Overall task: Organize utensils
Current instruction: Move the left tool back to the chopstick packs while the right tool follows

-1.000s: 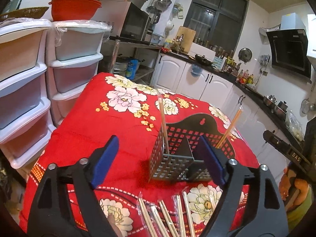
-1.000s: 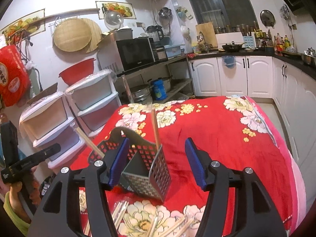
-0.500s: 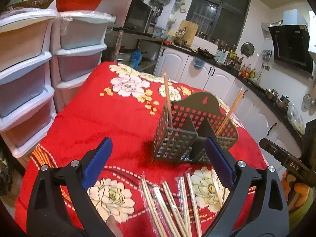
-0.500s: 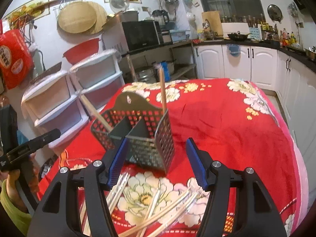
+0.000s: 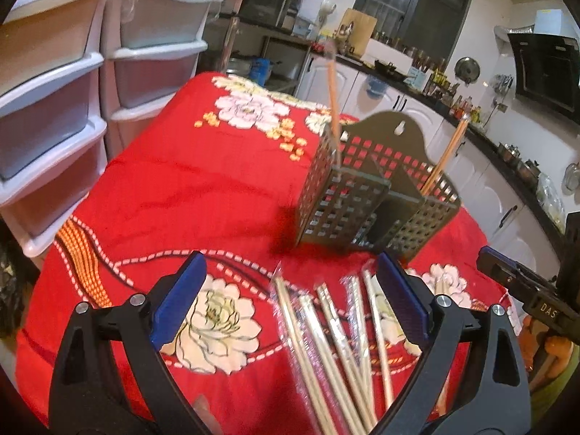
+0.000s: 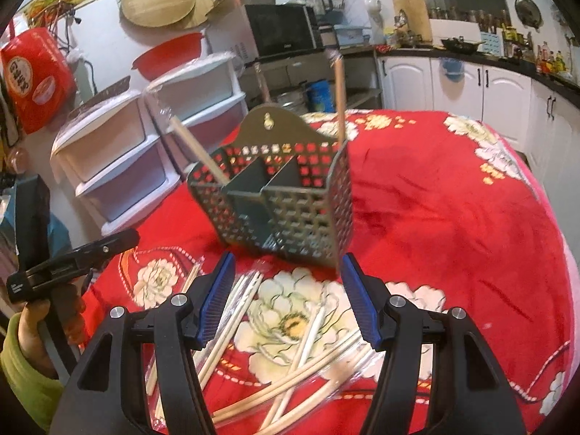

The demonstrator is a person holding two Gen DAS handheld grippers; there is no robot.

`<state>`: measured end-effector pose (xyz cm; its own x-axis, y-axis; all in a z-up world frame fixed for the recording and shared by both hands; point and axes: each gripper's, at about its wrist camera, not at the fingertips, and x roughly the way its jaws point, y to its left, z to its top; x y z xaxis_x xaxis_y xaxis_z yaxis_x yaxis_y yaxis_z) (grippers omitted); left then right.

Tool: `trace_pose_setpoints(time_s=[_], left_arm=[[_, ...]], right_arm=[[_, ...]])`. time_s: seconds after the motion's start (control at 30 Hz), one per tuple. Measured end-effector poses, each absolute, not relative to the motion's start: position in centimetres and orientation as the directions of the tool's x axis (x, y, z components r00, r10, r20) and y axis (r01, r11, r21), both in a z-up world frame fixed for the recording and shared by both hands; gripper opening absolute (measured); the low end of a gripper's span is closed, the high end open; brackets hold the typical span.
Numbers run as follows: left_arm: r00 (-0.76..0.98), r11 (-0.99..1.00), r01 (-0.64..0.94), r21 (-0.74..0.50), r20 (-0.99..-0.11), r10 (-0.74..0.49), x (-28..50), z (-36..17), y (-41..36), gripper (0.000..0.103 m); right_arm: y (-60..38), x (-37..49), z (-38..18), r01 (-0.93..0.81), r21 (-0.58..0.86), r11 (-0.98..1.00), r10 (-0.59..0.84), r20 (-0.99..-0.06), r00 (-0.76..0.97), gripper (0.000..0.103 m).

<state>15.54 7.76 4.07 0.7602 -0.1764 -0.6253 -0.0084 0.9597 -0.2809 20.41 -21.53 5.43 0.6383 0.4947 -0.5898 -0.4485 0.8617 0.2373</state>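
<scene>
Both tools hang above the red flowered cloth point(image 5: 203, 188) that covers the bench, each with its blue pads spread wide and nothing between them. The left hand-held gripper point(image 5: 288, 302) sits at the bottom of its frame, over a fan of wrapped chopsticks point(image 5: 326, 344) lying loose on the cloth in the lower middle. The right hand-held gripper point(image 6: 286, 297) is likewise at the bottom of its view, with more of the loose chopsticks spread under and in front of it.

The grey perforated holder point(image 5: 373, 199) stands upright just beyond the sticks, right of centre in the left view and centre in the right view. It has several compartments divided by solid walls. One chopstick point(image 5: 332, 98) stands near-upright in an end compartment, and another point(image 5: 447, 156) leans outward from the opposite end.

The step in hand looks like picking the next stick or wrapped pair off the cloth. To do it well, I would choose a piece at the edge of the fan that does not cross its neighbours, since the sticks overlap in the right view and a careless pinch could drag several along. Turn the pads so they close across the stick's width, near its middle, so it lifts level. The plastic sleeves look slippery, so a firm, square closure matters. Then raise it clear, tip it end-down and lower it into an open compartment without knocking the light holder over.
</scene>
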Motion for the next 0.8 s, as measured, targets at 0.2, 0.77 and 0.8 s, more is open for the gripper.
trace_pose_setpoints(time_s=[0.2, 0.77, 0.8], left_arm=[[0.711, 0.951, -0.035, -0.307, -0.677, -0.192, 15.7, 1.8, 8.5, 0.07], [0.548, 0.922, -0.045, -0.384, -0.781, -0.299, 19.8, -2.6, 7.9, 0.02], [0.543, 0.922, -0.049, -0.384, -0.785, -0.298, 20.0, -2.8, 7.9, 0.02]], right_arm=[[-19.7, 20.3, 3.8, -0.472, 0.247, 0.847, 0.512, -0.622, 0.593, 0.058], [-14.6, 23.4, -0.5, -0.503, 0.269, 0.821, 0.51, -0.741, 0.436, 0.035], [-14.4, 23.7, -0.8, -0.501, 0.267, 0.824, 0.504, -0.749, 0.431, 0.034]])
